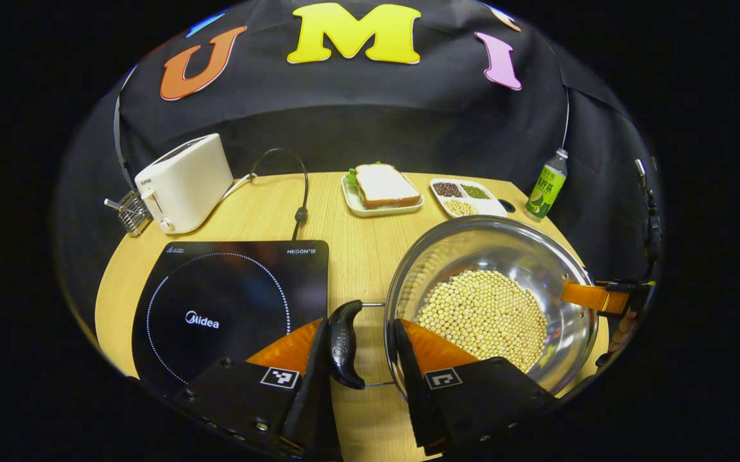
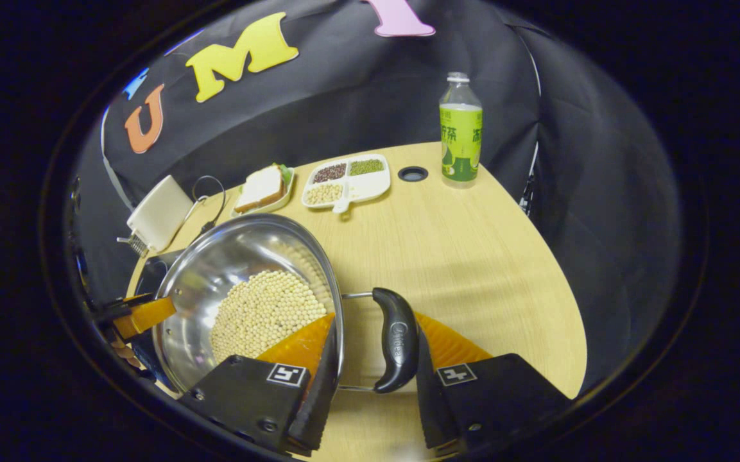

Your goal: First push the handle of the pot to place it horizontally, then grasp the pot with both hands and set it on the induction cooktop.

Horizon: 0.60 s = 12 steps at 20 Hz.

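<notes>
A: Start with the left gripper view. Where does the pot sit?

B: The pot (image 1: 491, 301), a shiny steel one with a layer of pale beans (image 1: 482, 317) in its bottom, stands on the wooden table (image 1: 363, 256), just right of the induction cooktop (image 1: 228, 308) and off its glass. The pot's left handle (image 1: 344, 343), a dark curved grip on two wire arms, lies between the fingers of the left gripper (image 1: 360, 359).

A: Are the fingers closed on it?

B: They're spread. One finger runs along the outer side of the grip, about touching it; the other stands at the pot's rim, partly over the wall. I can't tell whether both press.

A: Anything else in that view?

B: At the pot's far rim the right gripper (image 1: 601, 296) reaches in. Behind, a toaster (image 1: 183, 183), a plate with a sandwich (image 1: 382, 186), a divided tray of grains (image 1: 466, 196) and a green bottle (image 1: 546, 186).

A: Now the right gripper view.

B: Here the pot (image 2: 215, 276) is at left, and its right handle (image 2: 398, 340) lies between the right gripper's (image 2: 376, 369) fingers. One finger lies against the pot's rim, the other just outside the dark grip. Parted again; whether they clamp, I can't tell.

A: And the other gripper?

B: The left gripper (image 2: 135, 316) shows at the pot's opposite edge, with the cooktop's (image 2: 148, 273) dark corner behind it.
</notes>
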Tool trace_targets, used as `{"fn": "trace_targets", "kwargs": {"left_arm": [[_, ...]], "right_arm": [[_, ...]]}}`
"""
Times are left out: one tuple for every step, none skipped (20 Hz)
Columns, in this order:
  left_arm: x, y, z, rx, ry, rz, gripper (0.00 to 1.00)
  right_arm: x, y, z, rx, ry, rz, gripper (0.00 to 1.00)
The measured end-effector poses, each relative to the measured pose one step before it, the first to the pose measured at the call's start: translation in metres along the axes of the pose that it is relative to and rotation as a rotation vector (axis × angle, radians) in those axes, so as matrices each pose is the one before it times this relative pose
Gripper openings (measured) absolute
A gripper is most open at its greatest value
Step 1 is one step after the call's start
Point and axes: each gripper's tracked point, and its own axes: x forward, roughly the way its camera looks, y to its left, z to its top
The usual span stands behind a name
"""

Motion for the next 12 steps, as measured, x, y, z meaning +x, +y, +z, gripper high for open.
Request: {"fn": "trace_targets", "kwargs": {"left_arm": [[-0.00525, 0.00052, 0.00406, -0.0034, -0.01236, -0.0065, 0.56], [-0.0066, 0.00067, 0.00281, -0.00307, -0.00543, -0.00743, 0.57], [-0.00666, 0.00177, 0.00387, -0.00078, -0.00826, -0.00504, 0.56], [-0.00596, 0.00297, 0.00497, 0.00467, -0.01198, -0.00183, 0.56], [-0.00483, 0.00329, 0.00412, 0.00501, -0.0071, -0.00065, 0.56], [-0.00579, 0.00377, 0.00195, -0.00372, -0.00035, -0.0016, 0.57], [-0.00515, 0.00337, 0.00278, -0.00405, -0.00401, -0.0022, 0.56], [-0.00599, 0.0034, 0.00361, -0.00146, -0.00585, -0.00219, 0.56], [-0.00746, 0.00296, 0.00444, -0.00021, -0.00889, 0.00193, 0.56], [-0.00725, 0.00386, 0.00651, 0.00577, -0.01178, 0.00238, 0.56], [-0.0073, 0.00366, 0.00451, 0.00367, -0.00669, 0.00547, 0.56], [-0.00655, 0.00442, 0.00599, 0.00736, -0.01324, 0.00434, 0.56]], "right_arm": [[-0.00869, 0.00226, 0.00266, -0.00305, -0.01241, -0.00501, 0.59], [-0.00957, 0.00262, 0.00376, -0.00628, -0.01198, -0.00572, 0.59], [-0.00711, 0.00345, 0.00341, -0.00854, -0.01015, -0.0054, 0.59], [-0.008, 0.00411, 0.00393, -0.00684, -0.00961, -0.00413, 0.58], [-0.00701, 0.00548, 0.00254, -0.00723, -0.00599, -0.00574, 0.59], [-0.00714, 0.00535, 0.00325, -0.00915, -0.00278, -0.00437, 0.59], [-0.00729, 0.00535, 0.00208, -0.00498, -0.00406, -0.00349, 0.59], [-0.00613, 0.00487, 0.0032, -0.00412, -0.00486, -0.00083, 0.59], [-0.00574, 0.00461, 0.00239, 0.00102, -0.00763, 0.003, 0.59], [-0.0065, 0.00507, 0.0016, 0.00155, -0.00135, 0.00343, 0.59], [-0.00737, 0.00656, 0.00141, 0.00377, -0.00454, 0.00538, 0.59], [-0.0067, 0.00614, 0.00224, -0.0039, -0.00526, 0.00437, 0.59]]}}
